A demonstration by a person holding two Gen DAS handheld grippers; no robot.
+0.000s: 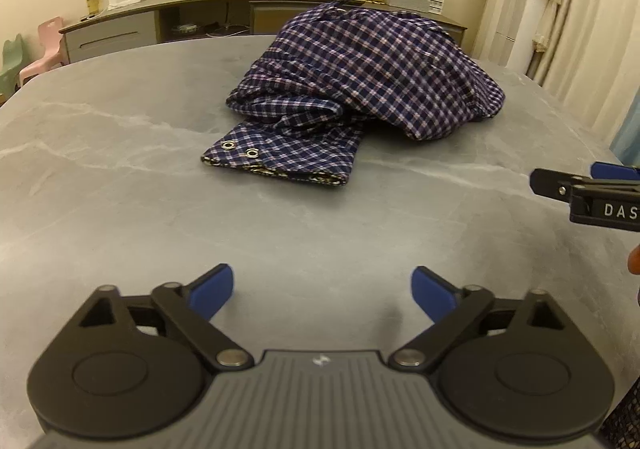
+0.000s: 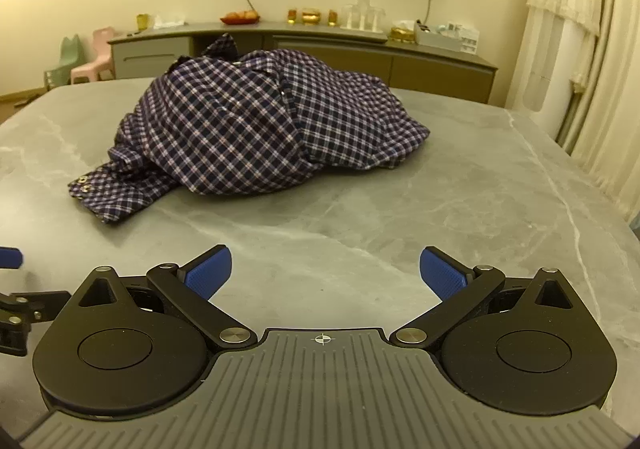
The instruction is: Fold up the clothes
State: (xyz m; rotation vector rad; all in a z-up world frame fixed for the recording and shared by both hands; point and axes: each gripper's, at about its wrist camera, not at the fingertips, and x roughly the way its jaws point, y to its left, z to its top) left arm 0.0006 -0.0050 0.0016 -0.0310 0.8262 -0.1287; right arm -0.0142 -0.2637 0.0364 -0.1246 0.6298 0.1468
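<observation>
1. Both of my tools sit low over the near edge of the bench [image 2: 400, 185]: the left hand-held gripper [image 1: 322, 291] and the right hand-held gripper [image 2: 325, 273] each have their blue pads spread apart, holding nothing.
2. My plaid shirt [image 2: 256, 125] lies crumpled in a mound toward the far edge of the bench, not folded flat, with one cuff [image 1: 276, 157] trailing toward me.
3. I judge it light, soft and floppy; it should slide easily on the smooth stone.
4. That snap-studded cuff, or a hem edge, looks like the best pinch point.
5. Nothing on the bench blocks the way; a sideboard [image 2: 304, 45] with dishes stands well beyond.
</observation>
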